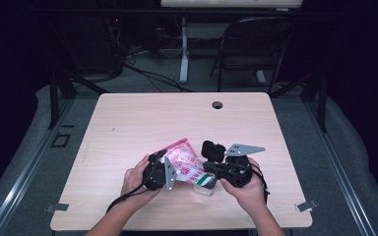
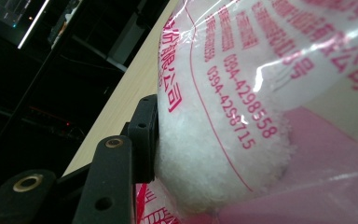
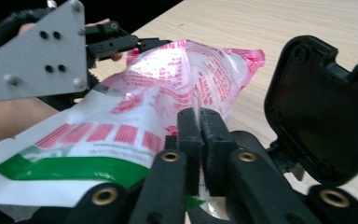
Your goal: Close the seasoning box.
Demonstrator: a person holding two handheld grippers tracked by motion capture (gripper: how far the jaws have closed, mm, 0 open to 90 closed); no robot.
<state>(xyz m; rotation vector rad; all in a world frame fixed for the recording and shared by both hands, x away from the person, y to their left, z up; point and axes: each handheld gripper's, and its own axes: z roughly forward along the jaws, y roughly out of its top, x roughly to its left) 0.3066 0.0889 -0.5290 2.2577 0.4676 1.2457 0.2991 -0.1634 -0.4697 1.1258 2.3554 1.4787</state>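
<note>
A clear plastic bag with pink and red print and a green stripe, part-filled with white grains, is held up between both grippers just above the table. My left gripper is shut on its bulging grain-filled part; one pad presses into the bag and the other jaw is hidden behind it. My right gripper has its jaws pressed together on a fold of the bag's film near the green-striped end. In the high view the right gripper meets the bag from the right.
The wooden table has a cable hole near its far edge. A small clear container lies under the bag's lower end. A black rounded casing sits beside the right jaws. A folding chair stands beyond the table.
</note>
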